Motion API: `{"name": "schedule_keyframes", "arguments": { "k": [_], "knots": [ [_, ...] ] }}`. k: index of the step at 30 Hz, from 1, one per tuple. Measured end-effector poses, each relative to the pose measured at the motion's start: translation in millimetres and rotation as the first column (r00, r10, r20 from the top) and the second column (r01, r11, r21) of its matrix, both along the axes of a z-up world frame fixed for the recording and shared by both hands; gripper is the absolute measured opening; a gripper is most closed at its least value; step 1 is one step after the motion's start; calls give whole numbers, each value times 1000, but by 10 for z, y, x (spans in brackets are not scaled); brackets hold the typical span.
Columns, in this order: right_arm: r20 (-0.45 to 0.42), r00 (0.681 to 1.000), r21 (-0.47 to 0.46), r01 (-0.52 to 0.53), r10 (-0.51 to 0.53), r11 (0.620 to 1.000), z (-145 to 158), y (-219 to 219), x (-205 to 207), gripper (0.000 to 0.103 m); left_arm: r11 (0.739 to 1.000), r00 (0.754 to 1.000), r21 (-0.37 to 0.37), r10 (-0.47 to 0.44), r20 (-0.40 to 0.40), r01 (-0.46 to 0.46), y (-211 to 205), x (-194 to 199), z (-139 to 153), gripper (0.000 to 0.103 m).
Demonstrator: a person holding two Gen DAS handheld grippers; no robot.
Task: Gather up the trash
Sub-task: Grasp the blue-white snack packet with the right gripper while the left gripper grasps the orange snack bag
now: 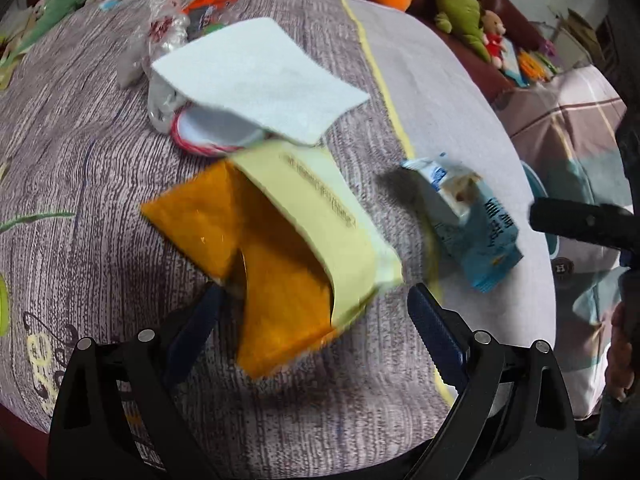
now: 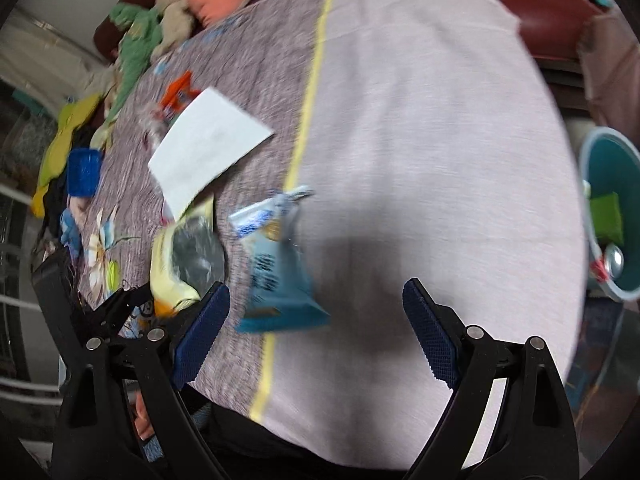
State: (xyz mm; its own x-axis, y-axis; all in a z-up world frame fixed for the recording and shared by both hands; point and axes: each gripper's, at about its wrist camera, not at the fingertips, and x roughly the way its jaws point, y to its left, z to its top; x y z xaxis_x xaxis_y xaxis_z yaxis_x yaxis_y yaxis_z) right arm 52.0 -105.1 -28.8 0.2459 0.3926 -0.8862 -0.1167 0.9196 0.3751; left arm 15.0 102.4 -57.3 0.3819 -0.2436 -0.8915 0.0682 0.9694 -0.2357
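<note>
Left gripper (image 1: 312, 300) jaws spread wide, nothing pinched; orange/yellow wrapper (image 1: 280, 248) lies between the tips on the bedspread (image 1: 80, 160). Right gripper (image 2: 316, 300) also spread, empty; blue carton (image 2: 276, 276) sits just ahead, nearer its left pad. Only in the left cam we see the white sheet (image 1: 260, 80) lying over a red-rimmed lid (image 1: 208, 132) and a clear bag (image 1: 164, 40). Only in the right cam: teal bin (image 2: 600, 184) off the bed edge w/ trash inside.
</note>
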Motion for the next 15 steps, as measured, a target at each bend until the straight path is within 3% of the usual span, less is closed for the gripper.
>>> {"name": "schedule_keyframes", "arguments": {
  "k": [4, 6, 7, 9, 11, 15],
  "knots": [
    [-25, 999, 8, -41, 41, 999, -145, 185, 103, 83, 1000, 1000, 21, -3, 21, 3, -12, -31, 8, 93],
    [-31, 998, 10, -48, 48, 999, -205, 228, 130, 77, 1000, 1000, 20, 7, 30, -8, -35, 30, 18, 79],
    [-32, 998, 13, -52, 53, 999, -237, 243, 138, 68, 1000, 999, 20, 13, 34, -14, -40, 49, 20, 78],
    [-42, 997, 21, -62, 63, 998, -290, 252, 141, 34, 1000, 998, 18, 24, 50, -25, -9, 49, 45, 68],
    [-50, 996, 32, -68, 69, 997, -321, 232, 128, 22, 999, 998, 22, 29, 53, -30, -43, 64, 70, 30],
    [-12, 998, 32, -57, 58, 998, -247, 141, 45, 21, 999, 998, 20, 27, 49, -28, -3, 55, 77, 29]
  ]
}}
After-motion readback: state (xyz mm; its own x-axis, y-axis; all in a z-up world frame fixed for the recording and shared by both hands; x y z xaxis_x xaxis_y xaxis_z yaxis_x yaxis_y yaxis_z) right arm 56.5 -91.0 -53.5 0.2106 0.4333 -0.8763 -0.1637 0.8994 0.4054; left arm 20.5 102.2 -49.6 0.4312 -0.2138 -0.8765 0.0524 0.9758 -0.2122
